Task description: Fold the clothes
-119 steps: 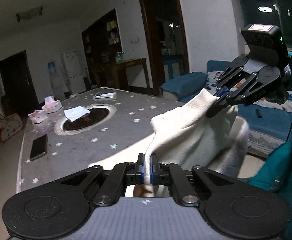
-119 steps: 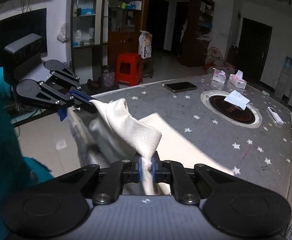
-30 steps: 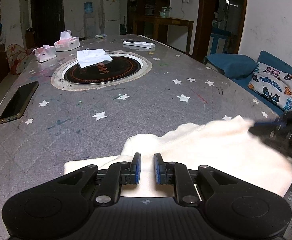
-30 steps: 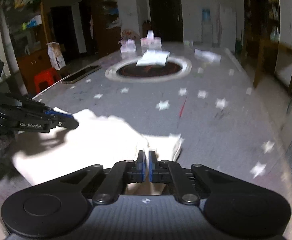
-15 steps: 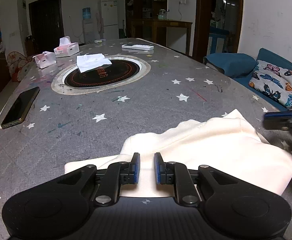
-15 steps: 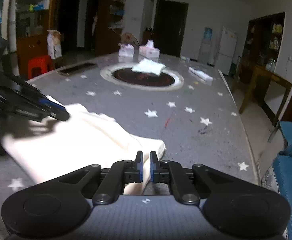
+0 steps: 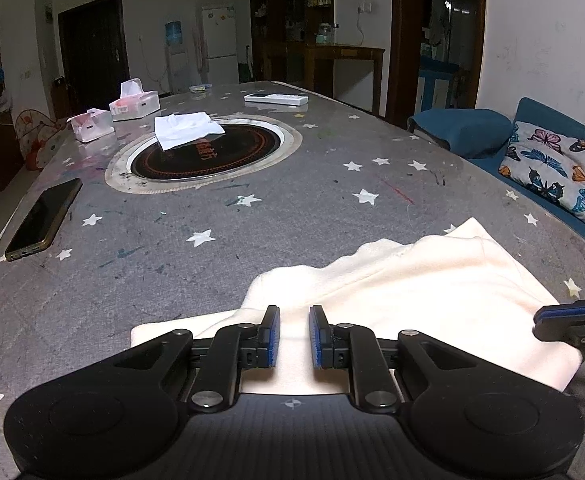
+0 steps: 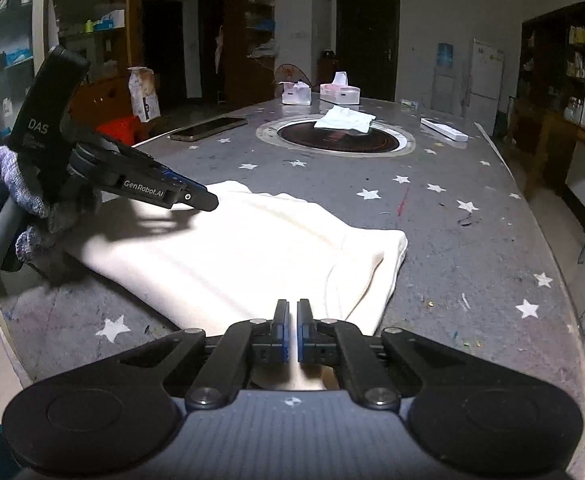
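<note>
Your two wrist cameras look low and close over the table (image 7: pixel 212 272) from opposite ends of the cream garment (image 8: pixel 228 256); both share it.

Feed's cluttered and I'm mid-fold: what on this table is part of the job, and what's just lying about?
Job:
cream garment
left gripper
right gripper

Lying about:
phone
two tissue boxes
loose tissue
remote
round hob
butterfly cushion
</note>
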`<state>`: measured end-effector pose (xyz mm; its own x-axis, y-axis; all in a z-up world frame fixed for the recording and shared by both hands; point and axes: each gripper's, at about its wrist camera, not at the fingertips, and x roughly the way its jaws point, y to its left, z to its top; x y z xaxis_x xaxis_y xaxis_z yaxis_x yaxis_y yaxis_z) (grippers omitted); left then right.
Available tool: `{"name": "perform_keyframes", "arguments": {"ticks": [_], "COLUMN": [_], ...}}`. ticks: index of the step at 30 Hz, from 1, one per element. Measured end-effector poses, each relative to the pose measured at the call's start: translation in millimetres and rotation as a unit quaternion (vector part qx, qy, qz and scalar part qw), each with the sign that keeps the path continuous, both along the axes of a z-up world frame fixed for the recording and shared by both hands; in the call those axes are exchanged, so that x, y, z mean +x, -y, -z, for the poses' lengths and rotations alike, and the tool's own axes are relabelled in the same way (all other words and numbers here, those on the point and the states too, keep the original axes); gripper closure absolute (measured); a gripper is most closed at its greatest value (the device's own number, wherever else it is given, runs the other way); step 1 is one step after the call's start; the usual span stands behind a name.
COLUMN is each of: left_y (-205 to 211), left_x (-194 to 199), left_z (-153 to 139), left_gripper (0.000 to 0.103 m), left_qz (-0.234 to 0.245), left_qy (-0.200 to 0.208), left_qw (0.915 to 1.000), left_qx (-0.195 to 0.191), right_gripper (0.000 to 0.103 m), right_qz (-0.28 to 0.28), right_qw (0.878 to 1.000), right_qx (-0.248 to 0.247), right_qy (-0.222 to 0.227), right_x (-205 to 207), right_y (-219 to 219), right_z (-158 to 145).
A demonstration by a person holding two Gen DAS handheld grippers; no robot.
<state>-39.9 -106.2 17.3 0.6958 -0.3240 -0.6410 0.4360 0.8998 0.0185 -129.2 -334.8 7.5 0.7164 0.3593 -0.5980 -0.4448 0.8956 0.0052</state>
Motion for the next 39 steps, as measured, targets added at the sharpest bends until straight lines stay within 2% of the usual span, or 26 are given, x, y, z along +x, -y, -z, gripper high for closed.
{"name": "perform_keyframes", "arguments": {"ticks": [2,4,10,17,21,28,33,39], "left_y": [-1,-4,-23,-56,-69,-70,-63,-49], "left_x": [-4,-15,-54,-66,-61,-40,-24,-8], "left_z": [-2,-5,-11,-3,-6,-9,-12,-10], "left_gripper": [0.074,0.071,0.071,0.074,0.075,0.077,0.077,0.077], "left_qz": [-0.002,-0.001,0.005,-0.034,-0.058,-0.066,-0.065,-0.051], "left_qy": [0.002,0.009,0.007,0.007,0.003,-0.006,-0.001,0.002], "left_qw": [1.0000,0.9999,0.9993,0.9968,0.9948,0.9939,0.9949,0.9975], "left_qx": [-0.001,-0.004,-0.035,-0.072,-0.084,-0.089,-0.078,-0.050], "right_gripper": [0.101,0.101,0.101,0.101,0.101,0.100,0.097,0.096], "right_qz": [0.001,0.002,-0.001,-0.002,-0.002,-0.005,-0.016,-0.023], "right_qw": [1.000,1.000,1.000,1.000,1.000,1.000,1.000,1.000], "right_qx": [0.005,0.007,-0.003,-0.004,-0.006,-0.010,0.000,-0.008], "right_qy": [-0.005,-0.012,-0.010,-0.009,-0.009,-0.012,-0.022,-0.002], "right_x": [1,4,6,6,6,8,20,53], "right_y": [2,2,-2,-3,-4,-5,-5,-14], "right_z": [-1,-2,0,0,0,0,-12,-20]}}
